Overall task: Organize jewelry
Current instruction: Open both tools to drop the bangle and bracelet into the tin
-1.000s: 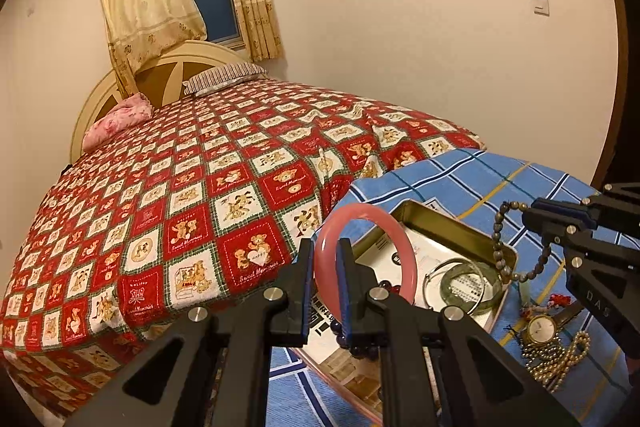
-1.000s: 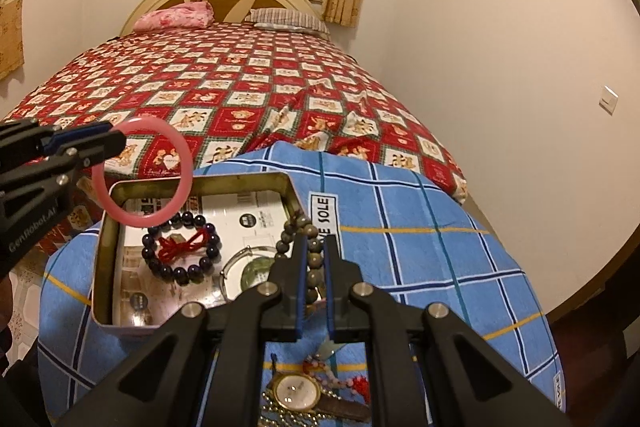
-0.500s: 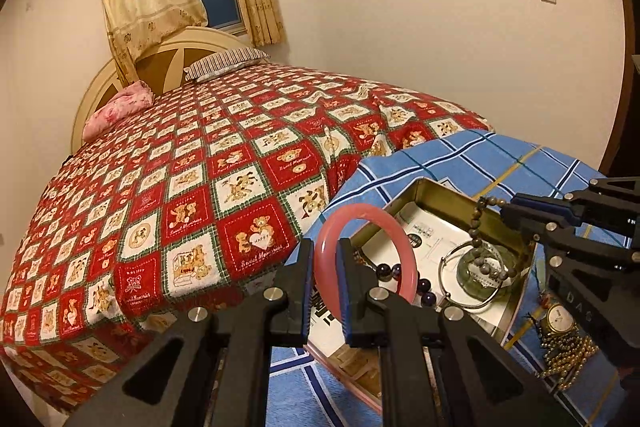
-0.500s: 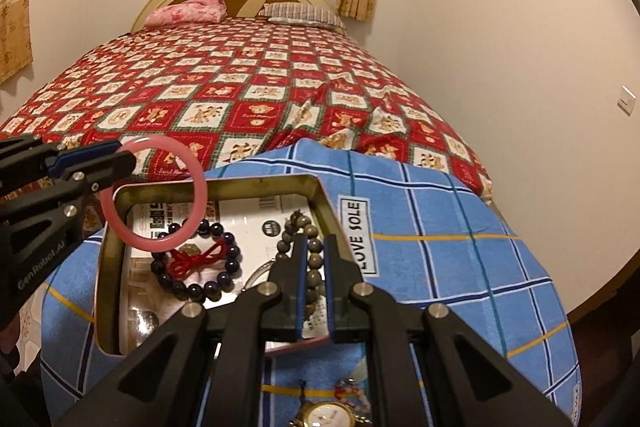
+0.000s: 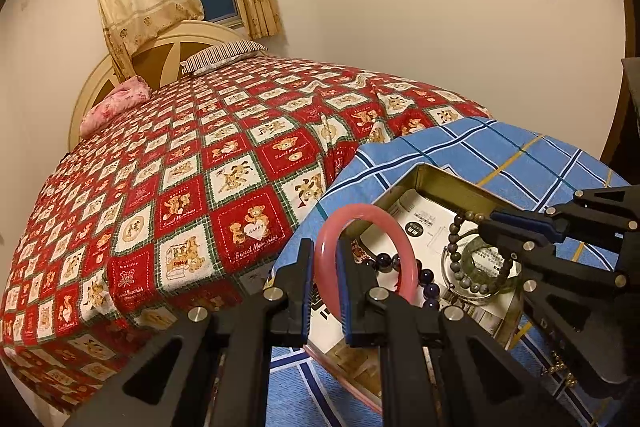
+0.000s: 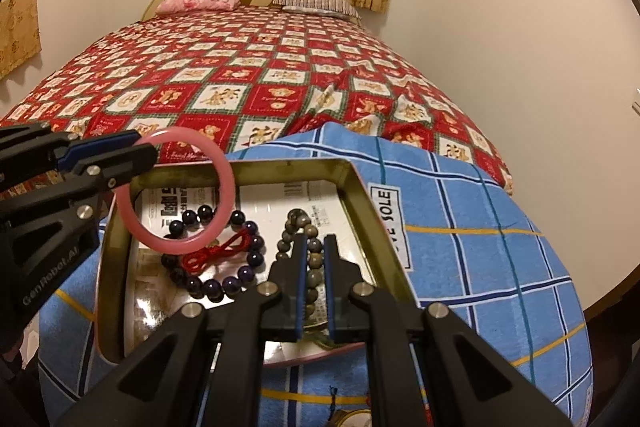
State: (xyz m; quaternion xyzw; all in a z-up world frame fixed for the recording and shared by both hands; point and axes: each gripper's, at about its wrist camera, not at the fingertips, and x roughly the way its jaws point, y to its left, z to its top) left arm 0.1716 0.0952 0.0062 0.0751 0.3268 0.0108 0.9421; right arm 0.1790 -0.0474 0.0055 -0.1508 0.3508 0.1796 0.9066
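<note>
My left gripper (image 5: 323, 259) is shut on a pink bangle (image 5: 372, 219) and holds it upright over the near left corner of an open metal tin (image 5: 448, 183). The bangle (image 6: 224, 183) and left gripper (image 6: 142, 149) also show in the right wrist view. My right gripper (image 6: 315, 247) is shut on a brown bead bracelet (image 6: 294, 223) that hangs into the tin (image 6: 360, 187). It also shows in the left wrist view (image 5: 454, 247), with the right gripper (image 5: 492, 223). A dark purple bead bracelet (image 6: 244, 275) with a red cord and a green bangle (image 5: 512, 275) lie inside the tin.
The tin sits on a blue checked cloth (image 6: 480, 227) at the foot of a bed with a red patchwork cover (image 5: 180, 167). A gold watch (image 6: 356, 419) and a gold bead chain (image 5: 560, 367) lie on the cloth by the tin. A wall is at the right.
Both grippers have moved forward and down toward the tin. The brown bead bracelet now hangs inside the tin, and the pink bangle is lower over its corner.
</note>
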